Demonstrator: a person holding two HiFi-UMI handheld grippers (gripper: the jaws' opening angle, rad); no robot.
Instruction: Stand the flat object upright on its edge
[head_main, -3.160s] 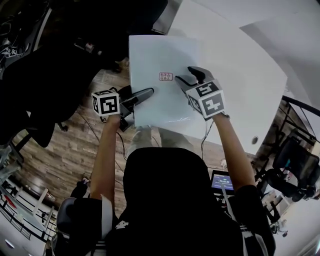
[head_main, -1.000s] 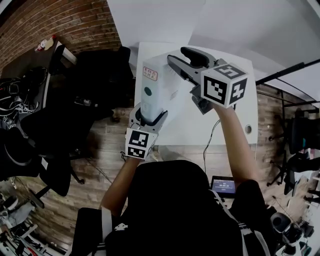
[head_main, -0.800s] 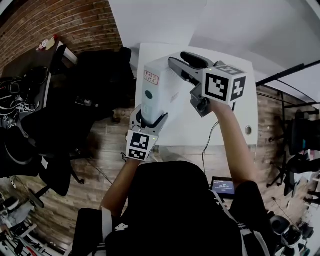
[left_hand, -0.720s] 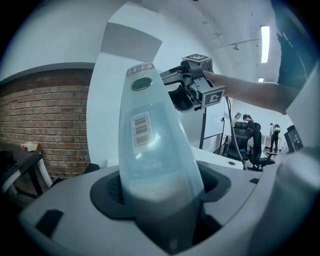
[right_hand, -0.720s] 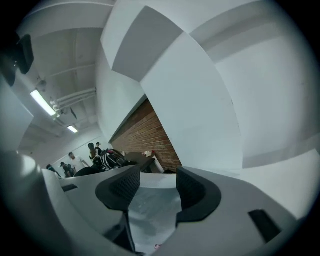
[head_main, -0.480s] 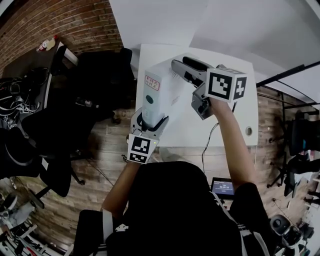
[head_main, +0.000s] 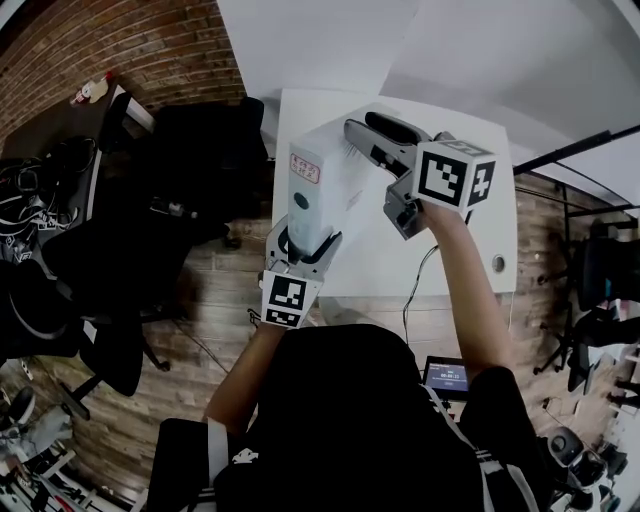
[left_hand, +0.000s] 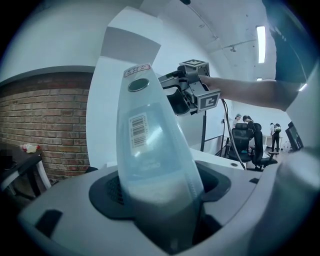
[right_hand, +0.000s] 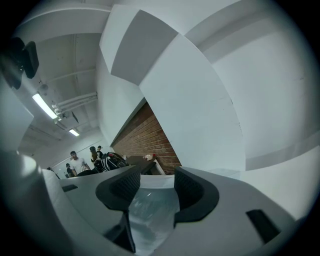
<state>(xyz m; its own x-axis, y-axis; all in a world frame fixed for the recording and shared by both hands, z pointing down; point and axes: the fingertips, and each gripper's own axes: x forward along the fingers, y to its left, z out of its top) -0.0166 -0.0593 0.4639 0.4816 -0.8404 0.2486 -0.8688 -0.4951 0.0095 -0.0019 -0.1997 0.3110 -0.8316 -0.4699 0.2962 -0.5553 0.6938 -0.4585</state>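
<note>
Translucent pouch (head_main: 318, 185), its pale contents unclear, tilts up over the white desk (head_main: 482, 200); left tongs (head_main: 303, 240) clench its bottom, right tongs (head_main: 371, 138) its top.

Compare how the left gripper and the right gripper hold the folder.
The left gripper grips the folder at its near, lower end; the right gripper grips its far, upper edge. The left gripper faces the narrow barcode side; the right gripper reaches in from the right. Both have jaws closed on the folder.
</note>
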